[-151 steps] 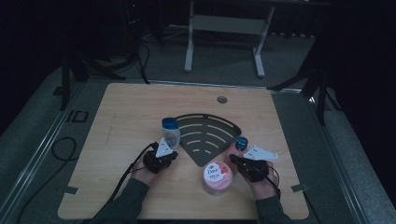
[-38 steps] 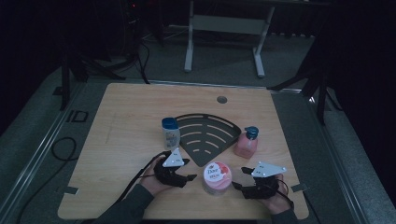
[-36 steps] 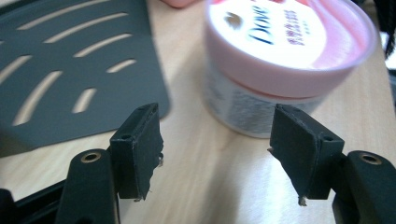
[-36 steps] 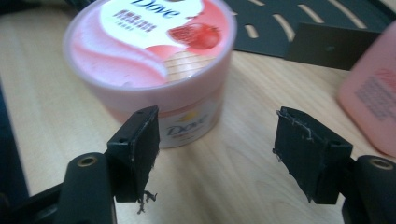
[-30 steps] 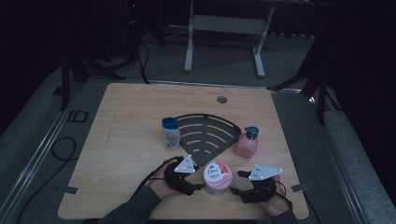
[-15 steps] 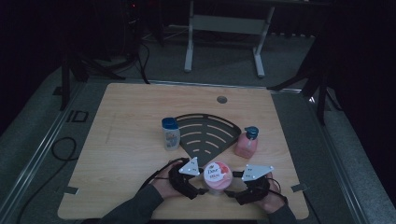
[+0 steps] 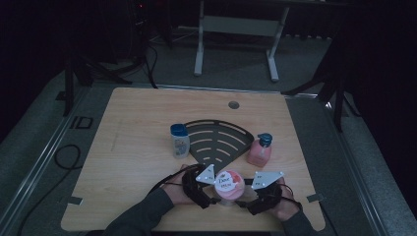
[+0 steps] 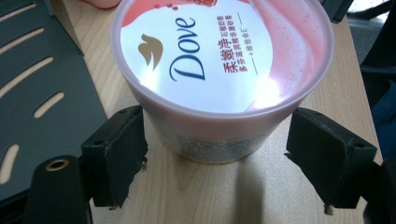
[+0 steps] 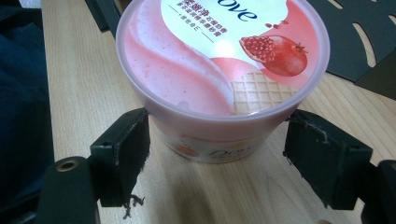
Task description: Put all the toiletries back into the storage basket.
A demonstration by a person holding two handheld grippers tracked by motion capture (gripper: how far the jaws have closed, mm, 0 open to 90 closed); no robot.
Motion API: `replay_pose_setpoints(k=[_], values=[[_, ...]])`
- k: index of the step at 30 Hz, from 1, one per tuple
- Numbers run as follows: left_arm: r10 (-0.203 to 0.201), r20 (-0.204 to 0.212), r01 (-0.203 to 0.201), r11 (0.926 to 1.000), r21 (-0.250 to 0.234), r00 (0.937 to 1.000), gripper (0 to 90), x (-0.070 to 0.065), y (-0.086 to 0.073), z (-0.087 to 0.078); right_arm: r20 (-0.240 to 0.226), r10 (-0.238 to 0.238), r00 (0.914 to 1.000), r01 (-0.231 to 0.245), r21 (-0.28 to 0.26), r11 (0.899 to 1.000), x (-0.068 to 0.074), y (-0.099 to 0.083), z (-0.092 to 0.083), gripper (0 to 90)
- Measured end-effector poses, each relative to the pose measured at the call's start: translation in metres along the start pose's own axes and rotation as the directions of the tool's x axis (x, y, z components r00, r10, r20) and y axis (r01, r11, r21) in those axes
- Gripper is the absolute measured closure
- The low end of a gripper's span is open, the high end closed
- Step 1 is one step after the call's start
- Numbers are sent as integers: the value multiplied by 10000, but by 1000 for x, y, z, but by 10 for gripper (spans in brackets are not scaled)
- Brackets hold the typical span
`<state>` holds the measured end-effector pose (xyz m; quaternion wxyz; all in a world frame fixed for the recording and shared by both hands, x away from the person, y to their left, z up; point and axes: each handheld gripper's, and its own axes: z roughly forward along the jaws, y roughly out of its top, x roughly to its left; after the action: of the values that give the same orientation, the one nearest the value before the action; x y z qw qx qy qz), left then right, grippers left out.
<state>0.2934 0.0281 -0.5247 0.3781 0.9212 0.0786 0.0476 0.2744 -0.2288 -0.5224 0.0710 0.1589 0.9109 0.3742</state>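
A pink Dove tub (image 7: pixel 229 186) with a pomegranate lid stands near the table's front edge. My left gripper (image 7: pixel 212 192) sits at its left side and my right gripper (image 7: pixel 244 197) at its right side. In the left gripper view the tub (image 8: pixel 223 74) rises between the two open jaws, and the pads (image 8: pixel 119 154) stand just clear of its base. The right gripper view has the same tub (image 9: pixel 222 70) between open jaws, with small gaps beside both pads (image 9: pixel 122 156).
A black fan-shaped slotted rack (image 7: pixel 216 140) lies flat at the table's middle. A small blue-capped bottle (image 7: pixel 180 140) stands at its left, a pink pump bottle (image 7: pixel 259 150) at its right. A round grommet (image 7: pixel 233 104) sits near the far edge.
Both grippers have closed in on the Dove tub from either side. Five seconds ago the right gripper was at the pump bottle, which now stands by the rack's right edge.
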Motion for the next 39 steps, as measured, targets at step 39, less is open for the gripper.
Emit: replay_pose_setpoints(k=[39], values=[[-127,-245,130,9999,107,9996,197,11,4,-16,75,-497,9987,496,138,9987,-7,23,1,211]])
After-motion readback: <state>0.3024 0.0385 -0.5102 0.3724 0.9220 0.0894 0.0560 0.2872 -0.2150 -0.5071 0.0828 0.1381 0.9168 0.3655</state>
